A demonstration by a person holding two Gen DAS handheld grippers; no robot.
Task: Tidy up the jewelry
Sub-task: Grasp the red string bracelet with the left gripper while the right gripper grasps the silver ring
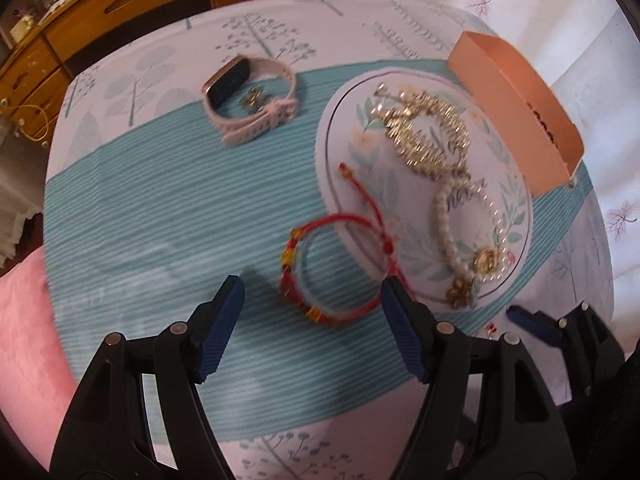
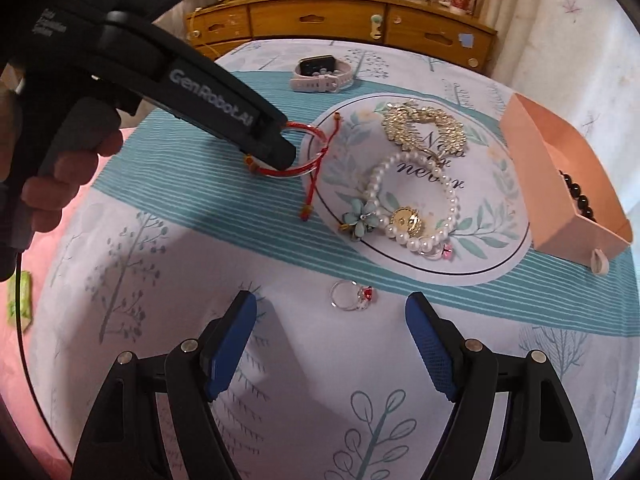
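A red cord bracelet [image 1: 332,272] with beads lies on the teal striped cloth, between the tips of my open left gripper [image 1: 312,300]; it also shows in the right wrist view [image 2: 308,152] under the left gripper [image 2: 276,148]. A pearl bracelet [image 1: 468,232] [image 2: 416,200] and a gold piece [image 1: 428,136] [image 2: 424,124] lie on the printed white circle. A pink smartwatch [image 1: 252,104] [image 2: 322,74] lies at the far side. A small ring with a red stone [image 2: 352,296] lies just ahead of my open, empty right gripper [image 2: 332,332], which also shows in the left wrist view [image 1: 532,324].
A peach open box [image 1: 516,108] [image 2: 560,184] holding dark beads [image 2: 580,196] stands at the right. A small gold earring [image 1: 252,100] lies inside the watch loop. A wooden dresser [image 2: 340,20] stands beyond the table. Pink bedding [image 1: 24,340] lies at the left.
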